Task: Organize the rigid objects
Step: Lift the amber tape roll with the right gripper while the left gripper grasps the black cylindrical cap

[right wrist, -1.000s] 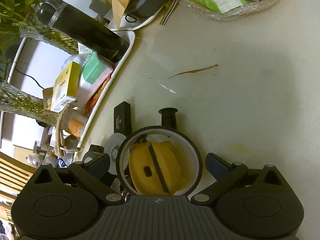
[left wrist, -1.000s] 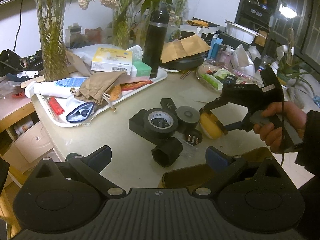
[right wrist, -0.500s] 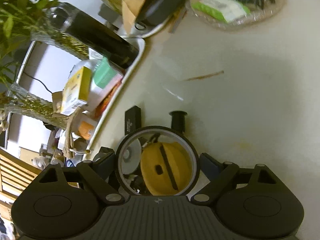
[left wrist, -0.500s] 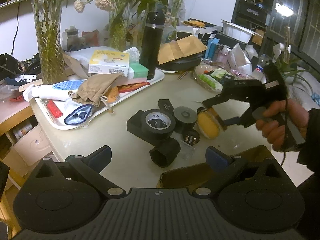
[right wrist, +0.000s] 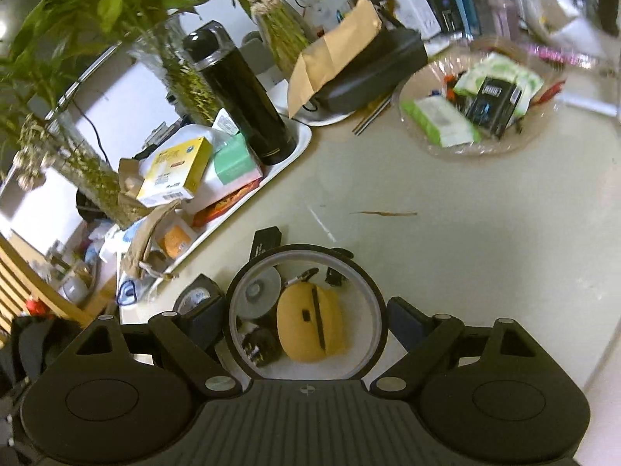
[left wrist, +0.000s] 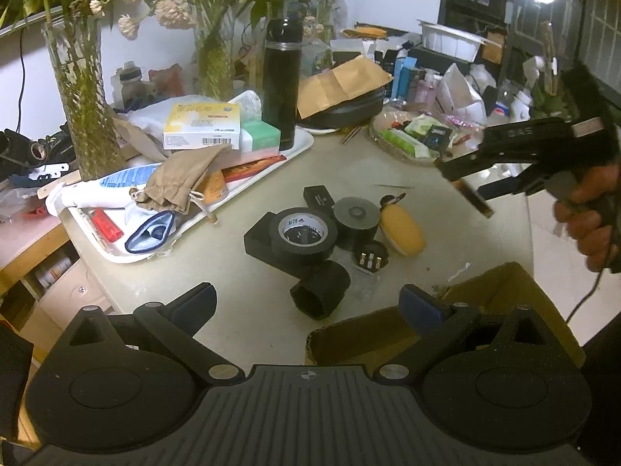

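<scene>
My right gripper [right wrist: 306, 318] is shut on a black tape ring [right wrist: 365, 283] and holds it in the air above the table; in the left wrist view it [left wrist: 471, 194] is at the right with the ring edge-on [left wrist: 475, 199]. Through the ring I see the yellow case [right wrist: 310, 328]. On the table lie the yellow case [left wrist: 401, 229], a black tape roll [left wrist: 304, 235], a grey tape roll [left wrist: 356, 215], a black hexagonal part [left wrist: 320, 289] and a small round plug [left wrist: 370, 258]. My left gripper [left wrist: 306, 303] is open, above the table's near edge.
A cardboard box [left wrist: 446, 322] is under the left gripper's right finger. A white tray [left wrist: 194, 217] with boxes, a cloth pouch and a black flask [left wrist: 281, 81] stands at the left. A basket of packets [left wrist: 411, 136] and glass vases [left wrist: 83, 97] stand behind.
My right gripper has lifted the black tape ring off the table, up and to the right, away from the yellow case. The left gripper stayed open and nearly still.
</scene>
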Motion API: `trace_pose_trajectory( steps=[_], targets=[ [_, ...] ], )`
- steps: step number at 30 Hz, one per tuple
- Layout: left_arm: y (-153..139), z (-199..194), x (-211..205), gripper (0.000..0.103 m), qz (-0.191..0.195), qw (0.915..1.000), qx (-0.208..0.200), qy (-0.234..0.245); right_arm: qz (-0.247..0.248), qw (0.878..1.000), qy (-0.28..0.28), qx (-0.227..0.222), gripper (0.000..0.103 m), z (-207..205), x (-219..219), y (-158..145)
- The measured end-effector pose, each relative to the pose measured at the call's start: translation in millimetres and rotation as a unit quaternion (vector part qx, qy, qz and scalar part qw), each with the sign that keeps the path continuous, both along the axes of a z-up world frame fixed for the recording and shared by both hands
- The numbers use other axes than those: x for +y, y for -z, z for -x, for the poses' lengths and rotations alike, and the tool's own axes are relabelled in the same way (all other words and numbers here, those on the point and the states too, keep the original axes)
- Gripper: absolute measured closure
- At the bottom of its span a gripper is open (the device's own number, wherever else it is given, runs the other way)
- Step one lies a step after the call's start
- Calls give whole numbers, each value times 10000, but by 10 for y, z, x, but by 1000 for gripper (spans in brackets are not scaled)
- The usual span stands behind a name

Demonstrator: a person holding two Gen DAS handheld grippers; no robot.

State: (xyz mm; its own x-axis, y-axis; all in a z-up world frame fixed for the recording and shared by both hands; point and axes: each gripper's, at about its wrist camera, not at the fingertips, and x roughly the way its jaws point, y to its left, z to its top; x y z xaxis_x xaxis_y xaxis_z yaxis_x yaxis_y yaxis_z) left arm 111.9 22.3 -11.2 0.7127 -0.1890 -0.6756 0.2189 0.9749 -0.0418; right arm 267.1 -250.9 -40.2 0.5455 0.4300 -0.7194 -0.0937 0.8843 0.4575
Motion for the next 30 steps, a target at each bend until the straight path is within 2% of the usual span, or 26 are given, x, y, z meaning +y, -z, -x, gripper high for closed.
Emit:
trace_pose_trajectory(
  steps=[9, 16, 19, 21, 25, 30],
  targets=[
    [-67, -178, -149, 0, -228, 9995, 117, 183, 163, 9997, 40, -191, 12, 273, -72, -214],
    [-117, -417, -193, 1, -307, 9986, 217, 378, 598, 9968, -150, -511, 12, 525, -48, -410],
    [-84, -521, -176, 1, -238, 9978, 393, 481, 805, 9944, -227, -645, 12, 684, -44, -475],
    [-39, -595, -161, 16, -233, 9968, 545, 544, 941, 9926, -281, -715, 12, 785, -34, -498],
    [51, -737, -125, 17, -218, 9943, 864, 581, 1165, 9892, -351, -814, 12, 999, -38, -508],
    [211, -921, -101, 20, -50, 9886, 1315, 736, 1217, 9888, -367, -779, 12, 1158, -83, -445]
  ],
)
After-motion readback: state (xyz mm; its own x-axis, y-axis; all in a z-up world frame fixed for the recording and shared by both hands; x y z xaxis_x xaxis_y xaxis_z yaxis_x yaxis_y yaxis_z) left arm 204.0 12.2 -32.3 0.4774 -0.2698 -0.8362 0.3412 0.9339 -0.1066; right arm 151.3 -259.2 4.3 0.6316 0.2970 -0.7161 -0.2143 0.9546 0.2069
